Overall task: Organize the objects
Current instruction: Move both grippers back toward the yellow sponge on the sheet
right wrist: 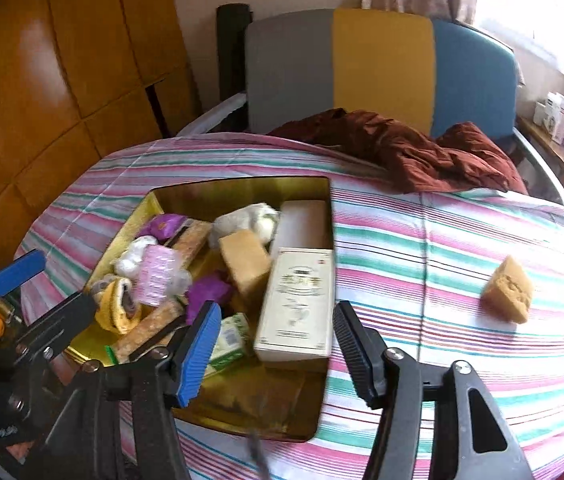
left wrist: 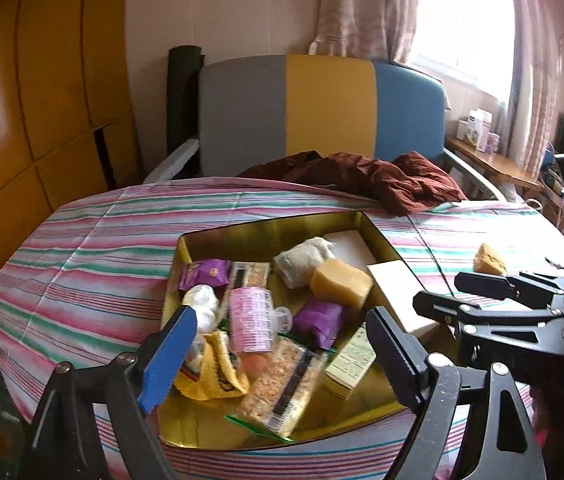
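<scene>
The things are being carried by a striped bedsheet (right wrist: 421, 248). Lying directly on it are being seen a gold tin (right wrist: 242, 190), a tan sponge (right wrist: 507, 296), and a crumpled brown cloth (right wrist: 421, 152).

The left claw (left wrist: 278, 356) hangs wide open above a gold tin (left wrist: 218, 240) on a striped sheet (left wrist: 82, 248), nothing between its pads. The tin holds snack bars, purple packets, a pink roll (left wrist: 250, 316), a sponge (left wrist: 339, 282) and boxes. Another sponge (left wrist: 489, 259) lies apart beyond the right claw (left wrist: 457, 288).
</scene>
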Motion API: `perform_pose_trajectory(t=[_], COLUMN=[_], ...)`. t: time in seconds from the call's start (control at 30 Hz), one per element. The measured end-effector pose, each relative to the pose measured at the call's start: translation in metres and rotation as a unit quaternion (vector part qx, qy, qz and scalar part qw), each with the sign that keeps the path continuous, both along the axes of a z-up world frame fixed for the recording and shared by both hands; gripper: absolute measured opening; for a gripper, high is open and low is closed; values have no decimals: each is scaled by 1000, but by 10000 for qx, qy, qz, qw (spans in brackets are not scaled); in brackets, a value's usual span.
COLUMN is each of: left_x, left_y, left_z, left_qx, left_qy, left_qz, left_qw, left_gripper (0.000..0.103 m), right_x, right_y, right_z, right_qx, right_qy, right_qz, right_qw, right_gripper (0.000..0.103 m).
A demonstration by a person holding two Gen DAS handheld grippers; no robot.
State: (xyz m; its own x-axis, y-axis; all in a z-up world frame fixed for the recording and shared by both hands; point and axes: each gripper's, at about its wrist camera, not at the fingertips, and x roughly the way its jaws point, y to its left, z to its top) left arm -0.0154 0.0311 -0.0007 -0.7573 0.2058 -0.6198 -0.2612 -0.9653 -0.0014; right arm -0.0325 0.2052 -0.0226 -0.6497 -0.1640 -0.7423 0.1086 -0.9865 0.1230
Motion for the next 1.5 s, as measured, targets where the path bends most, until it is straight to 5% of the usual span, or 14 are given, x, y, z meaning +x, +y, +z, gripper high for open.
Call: perform_pose_trajectory(t=[0.07,0.93,1.5], left_x=[1,2,-6], left_y=[6,119,178], left_z=[1,1,-10], left_qx=[-2,-283,-431], left_qy=[7,-74,-266], left_qz=[-81,-1452,-1996], left_qw=[10000,9890,9786], left_gripper=[93,95,95], right_x=[0,10,37], right_y=[9,147,299], right_z=[-1,9,-2], right_qx=[-16,417,349], right_qy=[4,57,-647], right_qz=[-95,-1523,-2612], right_qw=[10000,9874,9625], right_gripper=[83,89,89])
